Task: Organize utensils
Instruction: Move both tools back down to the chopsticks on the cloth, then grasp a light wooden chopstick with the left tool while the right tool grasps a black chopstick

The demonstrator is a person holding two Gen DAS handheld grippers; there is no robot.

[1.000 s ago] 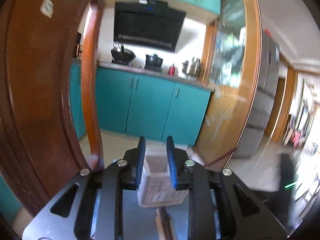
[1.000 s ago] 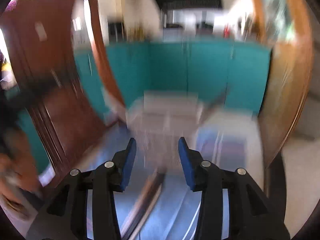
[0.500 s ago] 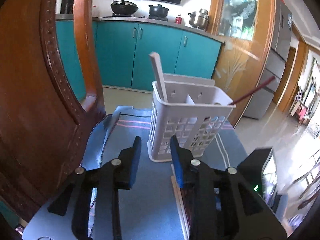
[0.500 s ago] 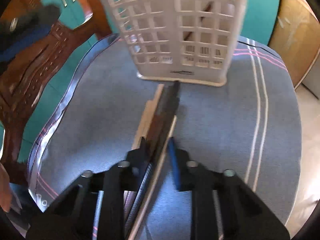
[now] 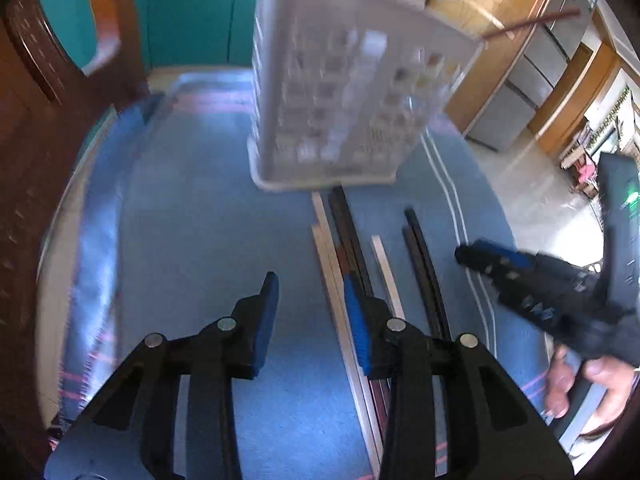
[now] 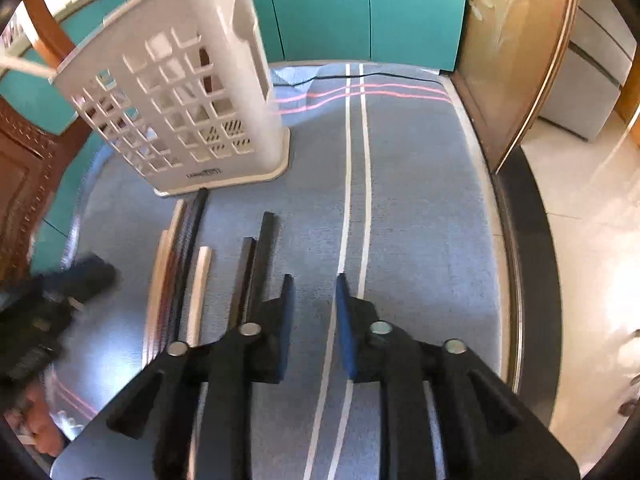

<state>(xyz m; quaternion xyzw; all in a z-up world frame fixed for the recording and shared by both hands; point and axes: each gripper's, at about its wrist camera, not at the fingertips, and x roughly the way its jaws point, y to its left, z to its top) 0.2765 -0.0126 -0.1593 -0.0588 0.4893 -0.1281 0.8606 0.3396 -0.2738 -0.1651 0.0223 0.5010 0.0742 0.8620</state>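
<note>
— Where do we stand? Our left gripper (image 5: pixel 310 312) is spread and opening, nothing between the jaws, just blue cloth (image 5: pixel 208 240) on the surface.

— And the chopsticks (image 5: pixel 340 248)? They lie just right of that gripper in the left view, long axis running from the lower frame up to the white basket (image 5: pixel 340 92) at upper centre.

— Our right gripper (image 6: pixel 314 312) is opening too, empty, with the dark pair (image 6: pixel 256 256) just to its left.

— So each of us sits beside a stick; we judge the left is nearer the pale ones.
</note>
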